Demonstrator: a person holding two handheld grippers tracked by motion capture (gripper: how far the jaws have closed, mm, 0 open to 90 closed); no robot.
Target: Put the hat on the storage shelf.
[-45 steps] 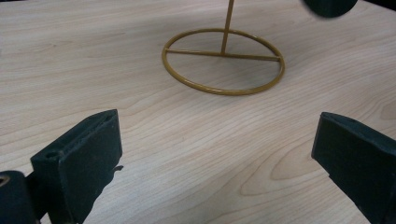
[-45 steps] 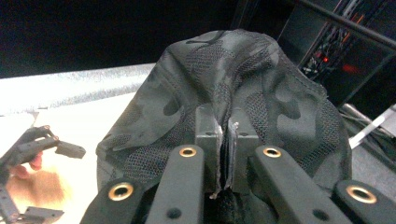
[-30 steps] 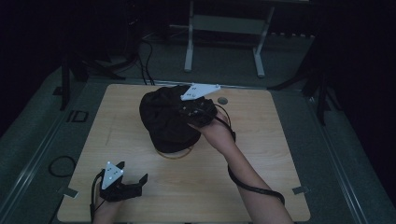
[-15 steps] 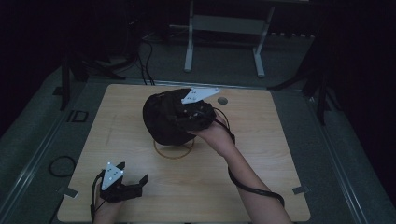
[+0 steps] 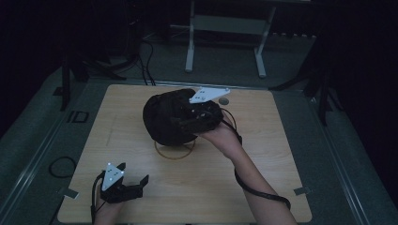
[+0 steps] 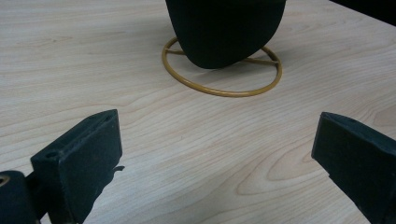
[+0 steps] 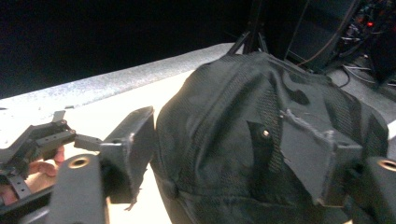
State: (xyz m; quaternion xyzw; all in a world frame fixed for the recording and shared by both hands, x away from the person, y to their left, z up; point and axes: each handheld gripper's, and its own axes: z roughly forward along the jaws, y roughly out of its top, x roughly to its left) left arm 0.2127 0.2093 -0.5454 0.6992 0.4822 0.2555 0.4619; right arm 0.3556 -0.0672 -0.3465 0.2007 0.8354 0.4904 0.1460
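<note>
pale wood-grain desk (image 5: 281, 154) carries everything, its top lit while the floor around it is dark. on it, a little toward twelve o'clock from the centre, a black fabric cap (image 5: 164, 117) sits over a thin yellow wire ring stand (image 5: 174, 151). the high view gives only a sliver of that ring under the cap at its six o'clock side. the left gripper view lays the ring (image 6: 223, 77) out whole on the wood, with cross-wires inside it and the cap's rounded underside (image 6: 224, 28) hanging just above them. the right gripper view gives the cap's mesh weave (image 7: 261, 140) and a small metal eyelet.

the right gripper (image 5: 199, 115) is at the cap's three o'clock side, held by a hand (image 5: 225, 138). its fingers (image 7: 313, 158) are spread wide with the cap between them, one pad lying against the fabric and the other just beside it; whether they pinch it, i cannot tell.

the left gripper (image 5: 123, 186) rests near the desk's seven o'clock corner, well apart from the cap. its fingers (image 6: 81, 154) are wide apart and empty, bare wood between them.
</note>
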